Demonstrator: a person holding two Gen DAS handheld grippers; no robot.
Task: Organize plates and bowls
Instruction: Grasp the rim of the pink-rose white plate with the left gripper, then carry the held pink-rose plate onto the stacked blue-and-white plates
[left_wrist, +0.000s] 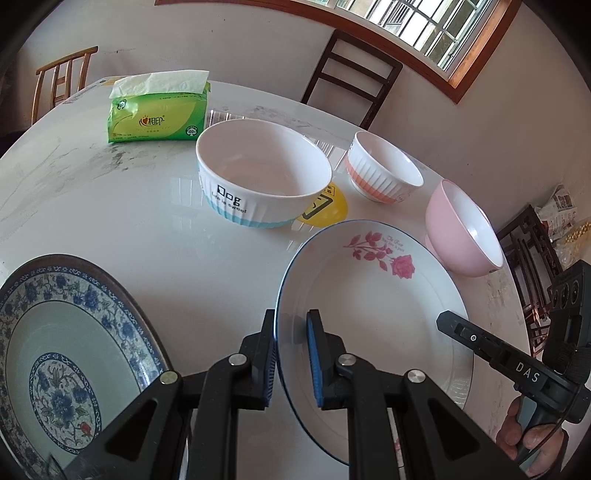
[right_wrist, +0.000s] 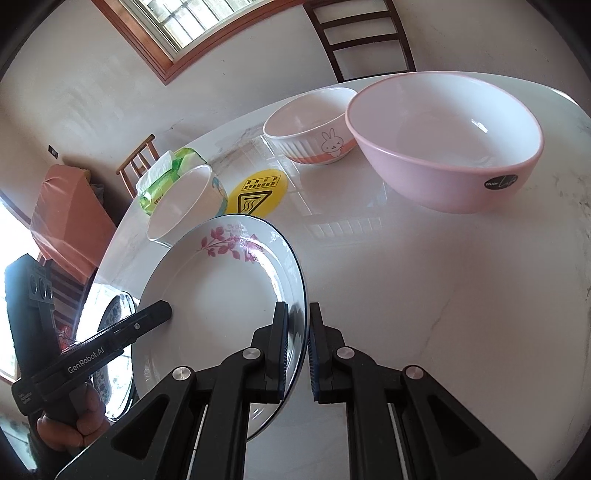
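Left wrist view: your left gripper (left_wrist: 291, 354) straddles the near-left rim of the rose plate (left_wrist: 373, 295), one finger outside and one inside, with a sliver of gap showing, so it brackets the rim and I cannot tell whether it has closed on it. In the right wrist view, your right gripper (right_wrist: 297, 350) brackets the opposite rim the same way, its pads close to the edge. The plate sits on the white table (left_wrist: 147, 221), between the blue-patterned plate (left_wrist: 66, 350) on its left and the pink bowl (left_wrist: 461, 232) beyond. The step in hand looks like a two-sided pickup of the rose plate. Next, you likely need to pinch both rims firmly, lift level, and carry it over the blue-patterned plate to stack.
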